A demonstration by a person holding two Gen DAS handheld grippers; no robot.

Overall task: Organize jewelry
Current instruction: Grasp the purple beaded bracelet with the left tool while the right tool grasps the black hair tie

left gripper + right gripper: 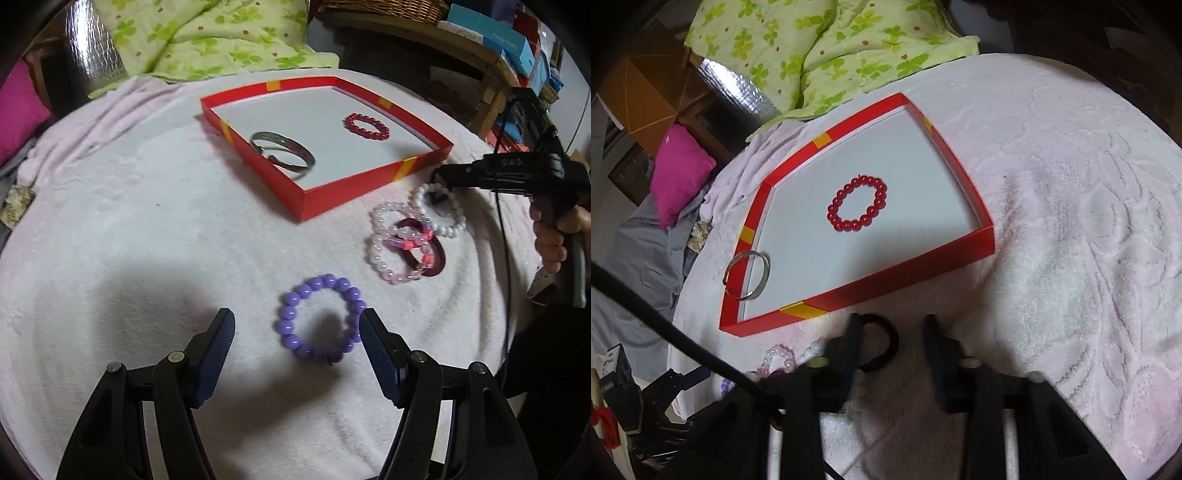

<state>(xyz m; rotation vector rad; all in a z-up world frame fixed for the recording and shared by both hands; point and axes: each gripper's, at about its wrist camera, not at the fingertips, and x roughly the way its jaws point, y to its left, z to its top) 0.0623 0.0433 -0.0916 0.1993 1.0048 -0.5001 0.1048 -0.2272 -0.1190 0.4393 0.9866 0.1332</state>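
So, scene by label:
Tray: red box (373,184), already holds silver bangle (284,155) and red bead bracelet (366,126).
Pile: pink/white bracelets (406,240) on the towel (147,240), beside the tray's near wall.
Purple bracelet (320,319): flat, just ahead-right of left gripper (297,328); jaws wide, empty.
Right gripper (892,345): spread over the pile, dark ring (881,345) between fingers; probably not gripped.
View gap: purple bracelet barely visible in right wrist view.

1. The left wrist camera sat low and close over the pink blanket (147,221), looking across at the red tray (332,195).
2. The right wrist camera looked down at that same red tray (886,280) from nearer.
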